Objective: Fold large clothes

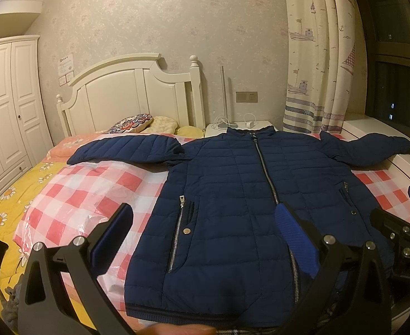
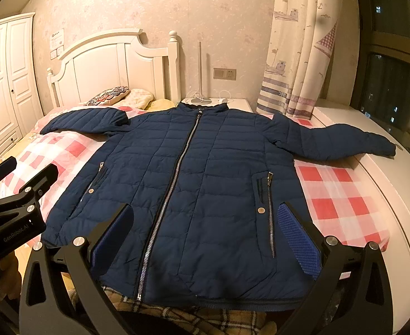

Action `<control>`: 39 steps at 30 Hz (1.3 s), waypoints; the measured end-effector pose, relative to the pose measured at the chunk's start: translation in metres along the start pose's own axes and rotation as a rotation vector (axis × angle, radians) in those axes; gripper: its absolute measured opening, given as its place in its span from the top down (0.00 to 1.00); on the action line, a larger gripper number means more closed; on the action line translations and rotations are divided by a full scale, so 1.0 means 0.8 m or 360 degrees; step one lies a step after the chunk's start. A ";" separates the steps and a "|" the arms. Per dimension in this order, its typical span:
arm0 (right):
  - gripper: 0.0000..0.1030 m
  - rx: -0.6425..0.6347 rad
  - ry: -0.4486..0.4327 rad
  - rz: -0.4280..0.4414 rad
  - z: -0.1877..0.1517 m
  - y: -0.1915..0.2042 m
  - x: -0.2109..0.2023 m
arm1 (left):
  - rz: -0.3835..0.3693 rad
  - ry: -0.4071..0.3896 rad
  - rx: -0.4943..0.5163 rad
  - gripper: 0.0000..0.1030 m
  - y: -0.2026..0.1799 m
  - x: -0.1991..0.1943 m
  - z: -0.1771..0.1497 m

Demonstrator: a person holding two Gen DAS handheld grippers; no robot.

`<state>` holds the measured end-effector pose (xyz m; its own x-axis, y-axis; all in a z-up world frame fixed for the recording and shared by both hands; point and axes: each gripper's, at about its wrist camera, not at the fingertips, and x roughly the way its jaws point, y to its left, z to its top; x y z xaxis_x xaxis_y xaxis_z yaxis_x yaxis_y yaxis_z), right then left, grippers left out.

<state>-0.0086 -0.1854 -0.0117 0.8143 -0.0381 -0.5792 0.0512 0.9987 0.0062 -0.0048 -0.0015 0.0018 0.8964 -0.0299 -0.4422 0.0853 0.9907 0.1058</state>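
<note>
Left wrist view: left gripper point(image 1: 205, 240) nearest, fingers spread wide, holding nothing; navy quilted jacket point(image 1: 233, 195) lies flat, zipped, sleeves outstretched, on a checked sheet point(image 1: 93, 189) on the bed.
Right wrist view: right gripper point(image 2: 205, 237) gapes empty above the hem.
Handling: probably light, puffy, slippery; pinch a sleeve cuff point(image 2: 383, 148) or the hem.

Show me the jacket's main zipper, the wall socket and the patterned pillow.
main zipper point(image 2: 177, 167), right wrist view, middle of the zipped track.
wall socket point(image 1: 246, 97), left wrist view, centre of its plate.
patterned pillow point(image 1: 131, 122), left wrist view, its top face.
</note>
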 end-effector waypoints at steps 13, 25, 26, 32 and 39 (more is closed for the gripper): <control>0.04 0.0004 0.0003 0.0003 -0.002 0.001 0.001 | -0.0002 0.0000 -0.0001 0.02 0.002 0.001 0.001; 0.04 0.0009 0.0009 0.0011 -0.005 0.004 0.001 | -0.0002 0.0002 -0.0002 0.02 0.003 0.001 0.001; 0.04 0.0010 0.0009 0.0012 -0.004 0.003 0.001 | -0.0002 0.0002 -0.0003 0.02 0.003 0.001 0.001; 0.04 0.0012 0.0011 0.0014 -0.006 0.005 0.000 | -0.0003 0.0002 -0.0002 0.02 0.003 0.002 0.001; 0.04 0.0013 0.0012 0.0014 -0.004 0.003 0.002 | -0.0004 0.0004 -0.0003 0.02 0.004 0.002 0.001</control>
<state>-0.0094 -0.1825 -0.0153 0.8105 -0.0289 -0.5851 0.0486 0.9987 0.0181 -0.0030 0.0014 0.0025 0.8953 -0.0322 -0.4444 0.0868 0.9909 0.1031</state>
